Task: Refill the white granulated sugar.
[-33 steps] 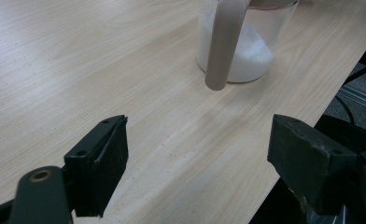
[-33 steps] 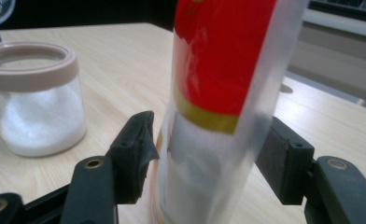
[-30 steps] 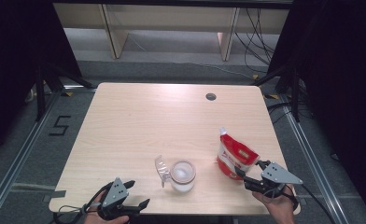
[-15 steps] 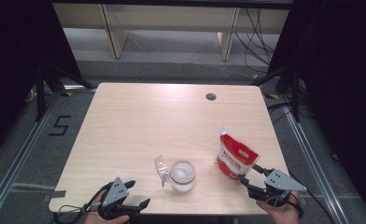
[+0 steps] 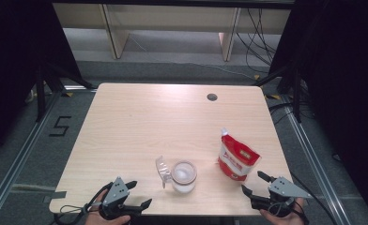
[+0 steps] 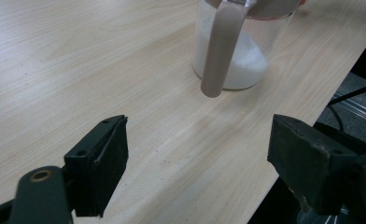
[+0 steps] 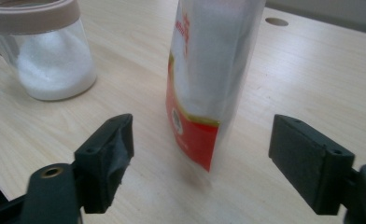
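The right tongs [image 5: 255, 183] have just been opening; they are wide now and hold nothing. The shiny red and white pouch [image 5: 236, 159] stands just ahead of them. The left tongs [image 5: 137, 194] gape wide and empty, with the round clear jar [image 5: 183, 176] of white powder ahead on the smooth wooden table [image 5: 149, 122].

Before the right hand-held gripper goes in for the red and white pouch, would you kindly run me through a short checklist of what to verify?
1. Right hand-held gripper open: ok; its jaws have just been opening, with nothing between them.
2. Pouch standing upright on the table: ok.
3. Pouch ahead of the right jaws, apart from them: ok in the right gripper view.
4. Jar of white powder apart from the pouch: ok.
5. Jar lid hinged open to the side: ok, so mind it.
6. Left hand-held gripper open and apart from the jar: ok.
7. Pouch spout sealed: cannot tell.
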`<move>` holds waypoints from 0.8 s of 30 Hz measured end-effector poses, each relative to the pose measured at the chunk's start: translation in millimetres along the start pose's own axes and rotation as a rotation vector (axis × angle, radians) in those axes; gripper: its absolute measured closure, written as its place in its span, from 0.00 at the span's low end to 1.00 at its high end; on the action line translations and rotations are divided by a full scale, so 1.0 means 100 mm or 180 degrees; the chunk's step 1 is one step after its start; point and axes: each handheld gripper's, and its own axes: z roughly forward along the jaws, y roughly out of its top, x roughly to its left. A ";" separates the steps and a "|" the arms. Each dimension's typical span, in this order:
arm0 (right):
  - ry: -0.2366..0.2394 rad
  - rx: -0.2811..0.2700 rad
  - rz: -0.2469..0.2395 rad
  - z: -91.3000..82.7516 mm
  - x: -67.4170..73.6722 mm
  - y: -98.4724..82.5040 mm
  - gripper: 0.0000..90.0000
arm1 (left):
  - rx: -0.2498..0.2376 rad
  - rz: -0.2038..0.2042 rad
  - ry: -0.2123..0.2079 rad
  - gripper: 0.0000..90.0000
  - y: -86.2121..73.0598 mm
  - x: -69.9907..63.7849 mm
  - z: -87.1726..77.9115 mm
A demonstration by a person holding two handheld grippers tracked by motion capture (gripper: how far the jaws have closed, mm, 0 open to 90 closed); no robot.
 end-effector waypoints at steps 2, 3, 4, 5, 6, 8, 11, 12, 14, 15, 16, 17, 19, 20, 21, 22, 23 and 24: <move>0.0050 -0.0020 -0.0039 0.01 0.00 0.00 0.22 | 0.0033 0.0015 0.0007 0.22 0.01 0.01 -0.01; 0.0074 -0.0007 -0.0020 0.00 0.01 -0.01 0.21 | 0.0031 0.0007 0.0005 0.22 0.01 0.01 0.00; 0.0029 0.0042 0.0007 -0.01 0.04 -0.02 0.19 | 0.0028 0.0007 0.0003 0.22 0.01 0.00 0.00; 0.0038 0.0045 -0.0021 0.00 0.04 -0.02 0.19 | 0.0032 0.0019 0.0002 0.22 0.02 0.01 0.00; 0.0043 0.0080 -0.0021 -0.01 0.05 -0.03 0.19 | 0.0029 0.0028 0.0001 0.22 0.02 0.01 0.01; 0.0021 0.0072 -0.0089 -0.02 0.04 -0.03 0.19 | 0.0025 0.0007 -0.0009 0.22 0.02 0.01 0.02; 0.0054 0.0060 -0.0097 -0.04 0.07 -0.04 0.20 | 0.0049 0.0005 -0.0008 0.22 0.03 0.01 0.03; 0.0084 0.0032 -0.0118 -0.04 0.07 -0.04 0.20 | 0.0051 0.0028 -0.0010 0.22 0.03 0.02 0.04; 0.0068 0.0004 -0.0209 -0.05 0.08 -0.05 0.20 | 0.0034 -0.0010 -0.0018 0.22 0.03 0.01 0.05; 0.0079 0.0039 -0.0139 -0.07 0.10 -0.05 0.20 | 0.0036 -0.0006 -0.0022 0.22 0.03 0.01 0.05; 0.0084 0.0075 -0.0058 -0.08 0.13 -0.05 0.20 | 0.0035 -0.0007 -0.0021 0.22 0.03 0.01 0.05; 0.0134 0.0060 -0.0104 -0.07 0.13 -0.06 0.20 | 0.0047 -0.0003 -0.0014 0.22 0.03 0.02 0.05; 0.0107 0.0087 -0.0011 -0.10 0.16 -0.06 0.20 | 0.0040 -0.0009 -0.0008 0.22 0.03 0.02 0.05; 0.0103 0.0044 -0.0142 -0.09 0.13 -0.06 0.20 | 0.0041 -0.0007 -0.0006 0.22 0.03 0.02 0.05; 0.0115 0.0061 -0.0117 -0.09 0.14 -0.06 0.20 | 0.0039 -0.0004 -0.0007 0.22 0.03 0.02 0.05; 0.0124 0.0103 -0.0048 -0.10 0.16 -0.07 0.20 | 0.0041 -0.0003 -0.0008 0.22 0.03 0.02 0.05; 0.0135 0.0061 -0.0071 -0.09 0.16 -0.07 0.20 | 0.0050 0.0004 -0.0009 0.22 0.03 0.02 0.04; 0.0158 0.0044 -0.0127 -0.09 0.16 -0.07 0.20 | 0.0046 0.0010 -0.0012 0.22 0.03 0.01 0.04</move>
